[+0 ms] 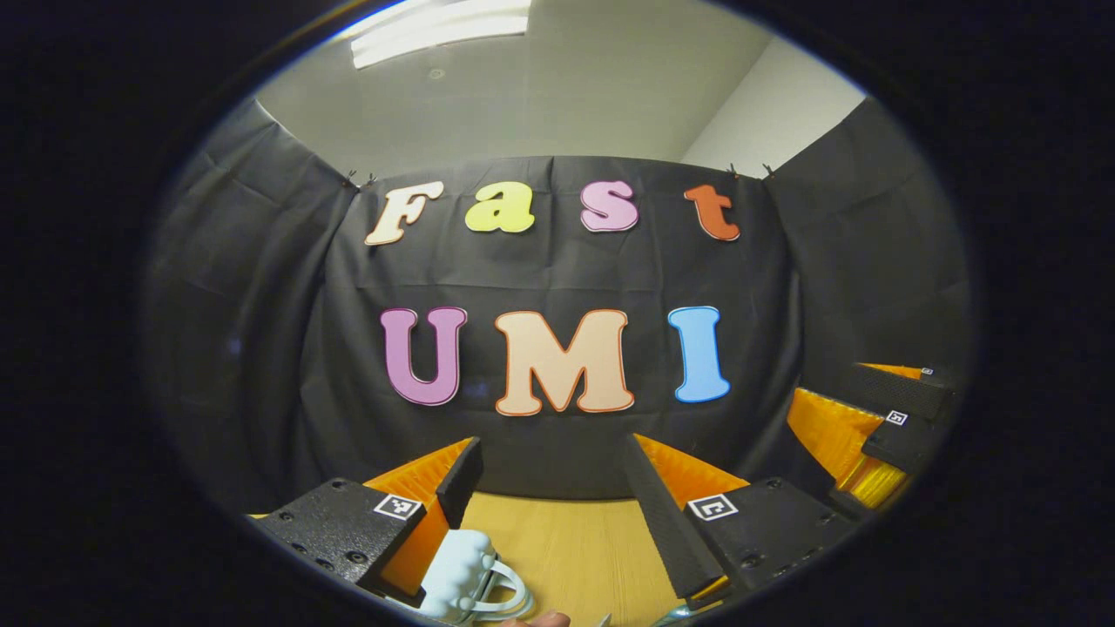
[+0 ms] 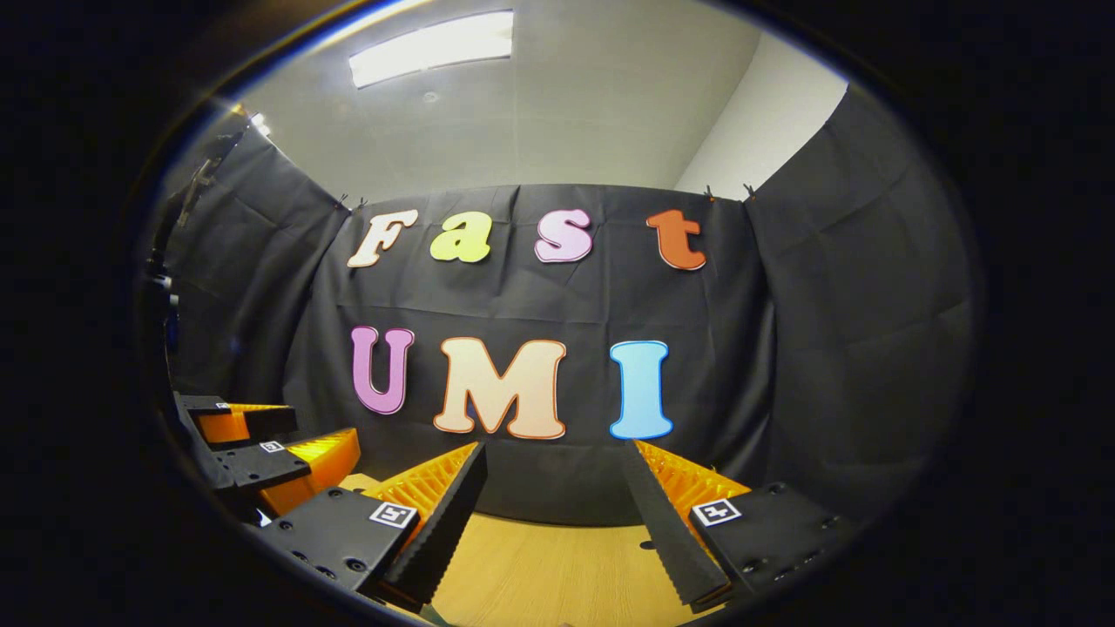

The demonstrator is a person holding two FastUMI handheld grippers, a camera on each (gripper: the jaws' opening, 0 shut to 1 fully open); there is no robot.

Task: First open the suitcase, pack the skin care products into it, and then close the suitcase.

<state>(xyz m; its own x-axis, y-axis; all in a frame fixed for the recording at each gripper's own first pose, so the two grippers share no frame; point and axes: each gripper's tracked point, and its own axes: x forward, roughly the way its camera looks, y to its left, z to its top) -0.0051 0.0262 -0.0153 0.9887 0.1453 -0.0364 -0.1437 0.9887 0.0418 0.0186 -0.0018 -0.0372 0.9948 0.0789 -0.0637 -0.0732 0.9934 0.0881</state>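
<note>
Both of my grippers were raised and level, facing the booth's black back wall [image 1: 557, 279] across the wooden tabletop [image 1: 575, 540].

In the left gripper view, my left gripper [image 1: 555, 475] had its jaws spread wide with nothing between them, fingertips hanging over the far edge of the tabletop. A pale, whitish item with a ribbed top and a looped handle [image 1: 470, 570] sat on the tabletop at the near edge, just beside the inner face of the left-hand finger; I could not tell if it touched, or whether it was one of the skin care products. A bit of a fingertip and a metallic sliver showed at the very bottom edge, too small to identify. The other gripper showed at the right side of this view.

In the right gripper view, my right gripper [image 2: 555, 475] was also wide, holding nothing, over bare wood near the tabletop's far edge. The left gripper showed at the left side of that view.

I could not tell where the suitcase was.
</note>
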